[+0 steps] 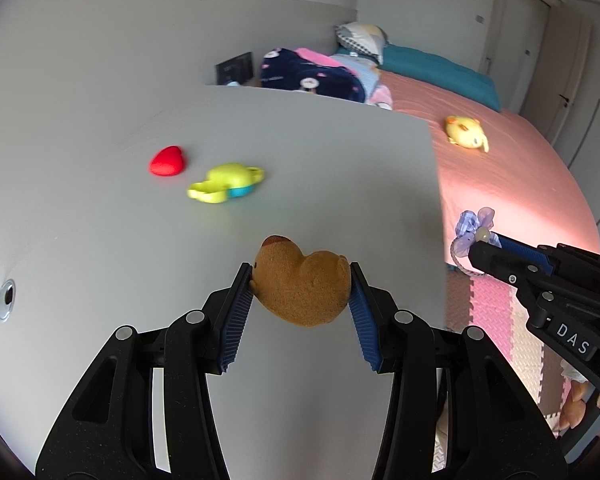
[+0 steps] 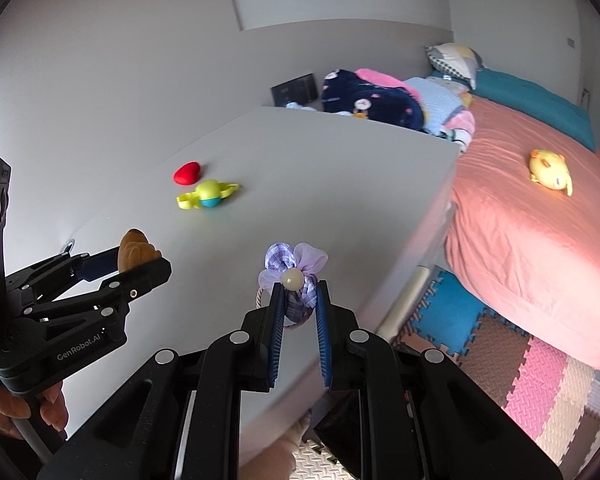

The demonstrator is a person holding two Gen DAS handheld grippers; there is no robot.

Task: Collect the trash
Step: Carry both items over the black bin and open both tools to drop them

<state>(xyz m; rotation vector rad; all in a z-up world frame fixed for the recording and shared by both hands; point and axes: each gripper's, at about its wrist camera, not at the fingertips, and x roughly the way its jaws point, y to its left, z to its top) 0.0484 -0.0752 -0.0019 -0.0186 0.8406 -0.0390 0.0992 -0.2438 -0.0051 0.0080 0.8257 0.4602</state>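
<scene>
Gray table [image 1: 100, 220] beside a pink bed [image 1: 520, 184], toys on top.

My left gripper [image 1: 302, 286] squeezes a brown plush toy [image 1: 300, 284] above the table. My right gripper [image 2: 298, 300] pinches a purple bow hair tie [image 2: 294, 270] near the table's edge, by the bed.

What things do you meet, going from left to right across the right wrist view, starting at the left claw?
Left claw shut on the brown plush toy → red heart-shaped toy → purple fabric hair tie with a bead, held in the right claw → yellow plush duck on the pink bed.
</scene>
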